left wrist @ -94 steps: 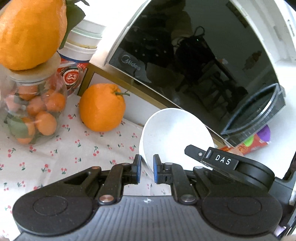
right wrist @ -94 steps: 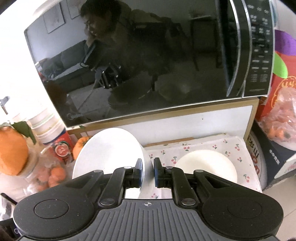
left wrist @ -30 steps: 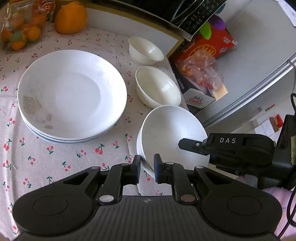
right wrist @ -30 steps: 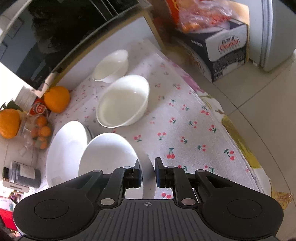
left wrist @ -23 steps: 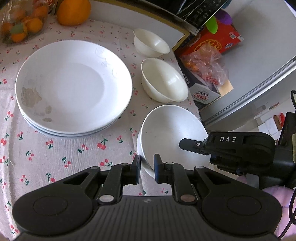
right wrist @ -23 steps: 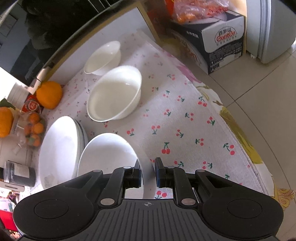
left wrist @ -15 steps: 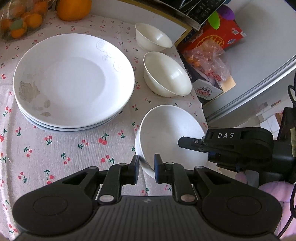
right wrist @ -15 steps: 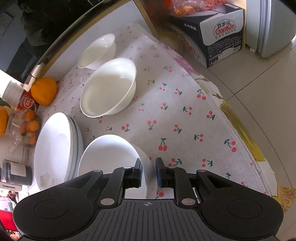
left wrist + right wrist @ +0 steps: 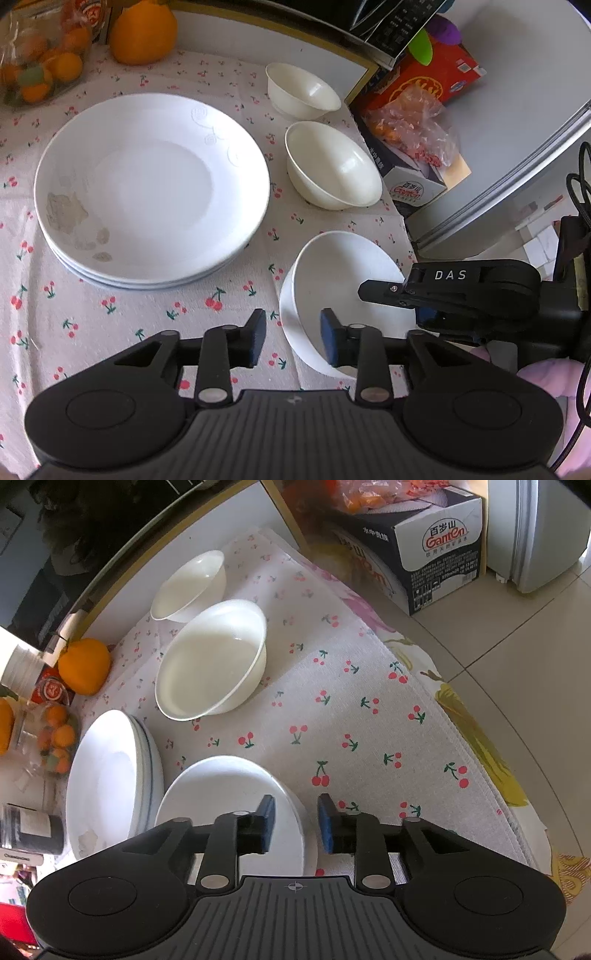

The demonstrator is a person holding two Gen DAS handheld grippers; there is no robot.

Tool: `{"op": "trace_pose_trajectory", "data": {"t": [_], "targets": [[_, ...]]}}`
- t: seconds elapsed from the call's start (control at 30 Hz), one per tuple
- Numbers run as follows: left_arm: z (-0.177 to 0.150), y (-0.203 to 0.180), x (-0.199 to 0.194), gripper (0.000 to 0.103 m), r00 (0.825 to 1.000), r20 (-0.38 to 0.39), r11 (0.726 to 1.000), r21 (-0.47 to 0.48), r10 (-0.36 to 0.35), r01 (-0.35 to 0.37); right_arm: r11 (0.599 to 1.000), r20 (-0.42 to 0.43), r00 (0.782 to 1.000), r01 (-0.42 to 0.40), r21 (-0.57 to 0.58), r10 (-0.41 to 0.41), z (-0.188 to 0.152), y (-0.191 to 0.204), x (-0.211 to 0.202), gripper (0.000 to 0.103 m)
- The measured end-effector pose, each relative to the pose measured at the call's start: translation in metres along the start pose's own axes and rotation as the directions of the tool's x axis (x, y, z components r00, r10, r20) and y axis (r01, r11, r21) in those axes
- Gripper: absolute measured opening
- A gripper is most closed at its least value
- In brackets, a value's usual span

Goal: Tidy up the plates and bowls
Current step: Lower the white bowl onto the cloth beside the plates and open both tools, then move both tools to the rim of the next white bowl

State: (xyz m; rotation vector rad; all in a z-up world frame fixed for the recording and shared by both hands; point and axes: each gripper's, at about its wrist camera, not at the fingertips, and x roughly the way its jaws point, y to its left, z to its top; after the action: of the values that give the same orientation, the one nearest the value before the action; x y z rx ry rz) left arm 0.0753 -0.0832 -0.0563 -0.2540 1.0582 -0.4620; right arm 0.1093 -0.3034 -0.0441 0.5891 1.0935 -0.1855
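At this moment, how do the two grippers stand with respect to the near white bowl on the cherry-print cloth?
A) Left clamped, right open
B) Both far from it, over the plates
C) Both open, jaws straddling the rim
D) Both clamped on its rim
C: the left gripper and the right gripper each show a clear gap between the pads, with the rim of the near white bowl passing between them.

Plate stack point(image 9: 151, 184) on your left, mid bowl point(image 9: 332, 170) right of it, small bowl point(image 9: 301, 90) behind, nearest bowl point(image 9: 343, 288) in front.
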Motion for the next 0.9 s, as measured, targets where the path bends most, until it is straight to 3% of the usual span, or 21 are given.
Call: {"op": "trace_pose_trajectory", "data": {"t": [0.23, 0.37, 0.7, 0.9], "targets": [[0.004, -0.003, -0.005, 0.056, 1.000, 0.024, 1.000, 0.021, 0.015, -0.015, 1.000, 0.019, 1.000, -0.020, 0.000, 0.020, 0.002, 0.002, -0.005, 0.058], [0.006, -0.006, -0.009, 0.068, 0.999, 0.033, 0.999, 0.039, 0.018, -0.019, 0.999, 0.030, 0.999, -0.032, -0.001, 0.033, 0.002, 0.002, -0.010, 0.067], [0.011, -0.019, -0.024, 0.098, 0.995, 0.090, 0.990, 0.134, 0.041, -0.053, 0.997, 0.054, 0.996, -0.078, 0.021, 0.077, 0.006, 0.000, -0.017, 0.078], [0.015, -0.022, -0.032, 0.102, 0.989, 0.129, 0.978, 0.181, 0.078, -0.101, 0.993, 0.073, 0.992, -0.109, 0.037, 0.106, 0.010, -0.001, -0.022, 0.084]]}}
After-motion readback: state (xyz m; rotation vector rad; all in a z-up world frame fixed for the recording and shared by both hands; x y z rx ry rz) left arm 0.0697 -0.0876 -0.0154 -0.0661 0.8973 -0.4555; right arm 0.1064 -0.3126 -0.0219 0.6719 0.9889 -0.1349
